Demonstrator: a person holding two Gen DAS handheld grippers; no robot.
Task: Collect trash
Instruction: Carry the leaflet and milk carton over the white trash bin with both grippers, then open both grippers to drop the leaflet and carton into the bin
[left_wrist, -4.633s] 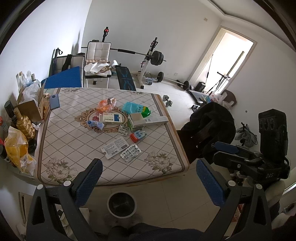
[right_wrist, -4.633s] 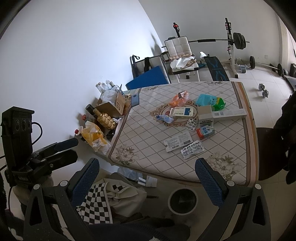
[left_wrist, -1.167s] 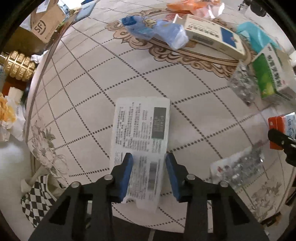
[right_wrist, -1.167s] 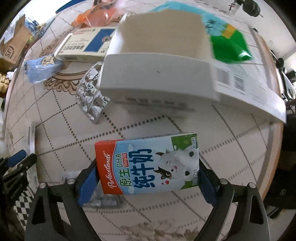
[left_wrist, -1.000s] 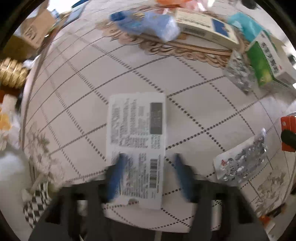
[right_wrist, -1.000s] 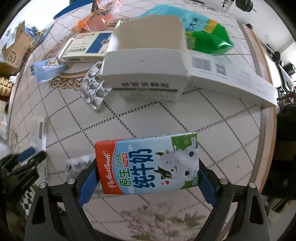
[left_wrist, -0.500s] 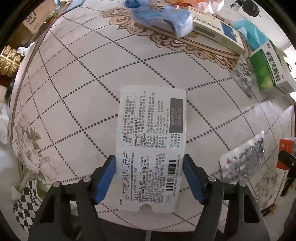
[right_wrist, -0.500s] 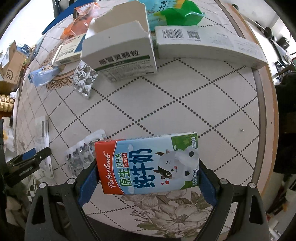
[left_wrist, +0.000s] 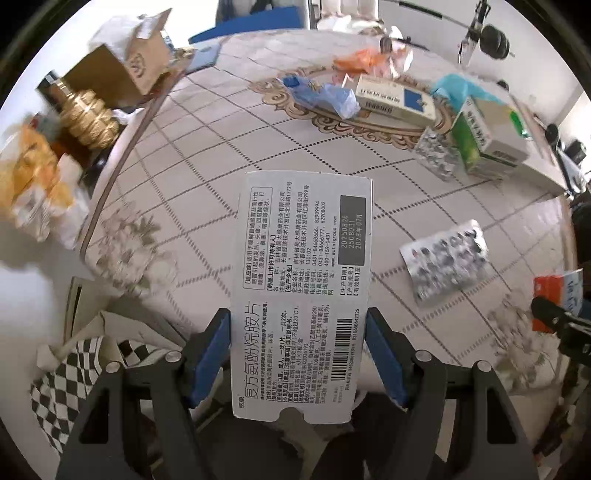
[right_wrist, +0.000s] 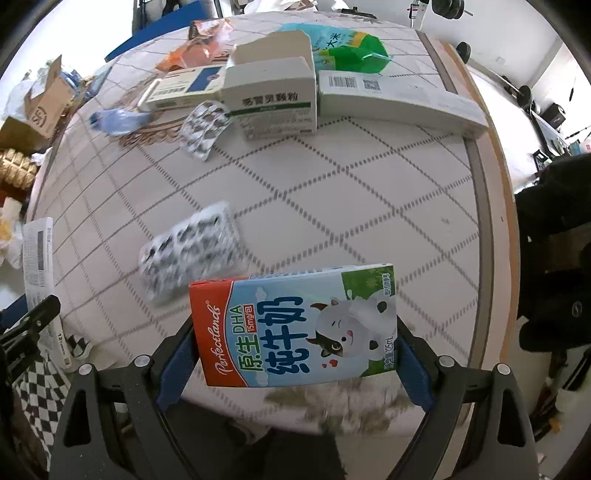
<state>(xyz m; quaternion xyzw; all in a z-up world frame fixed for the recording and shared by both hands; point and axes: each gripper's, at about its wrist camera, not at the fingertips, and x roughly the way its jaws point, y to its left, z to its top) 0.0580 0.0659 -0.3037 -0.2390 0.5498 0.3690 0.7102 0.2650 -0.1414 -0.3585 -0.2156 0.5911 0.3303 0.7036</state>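
My left gripper (left_wrist: 298, 354) is shut on a flat white medicine card (left_wrist: 301, 273) printed with black text and a barcode, held above the table's near edge. A small milk carton (right_wrist: 295, 325), red, blue and green with a cartoon cow, sits crosswise in my right gripper (right_wrist: 295, 350), which is shut on it over the front of the table. The same carton (left_wrist: 557, 295) and right gripper (left_wrist: 557, 317) show at the right edge of the left wrist view. The card (right_wrist: 40, 258) and the left gripper's fingers (right_wrist: 33, 321) appear at the left in the right wrist view.
On the patterned tablecloth (right_wrist: 332, 177) lie a foil blister sheet (right_wrist: 192, 251), a second blister sheet (right_wrist: 203, 129), a green-striped box (right_wrist: 273, 96), a long white box (right_wrist: 395, 99), a blue-and-white box (left_wrist: 395, 99), a blue wrapper (left_wrist: 325, 96) and a green bag (right_wrist: 347, 48). A checkered cloth (left_wrist: 74, 373) lies below.
Both grippers have lifted and pulled back toward the table's near edge with the card and the carton. More of the table shows now, and the blister sheet lies farther ahead.
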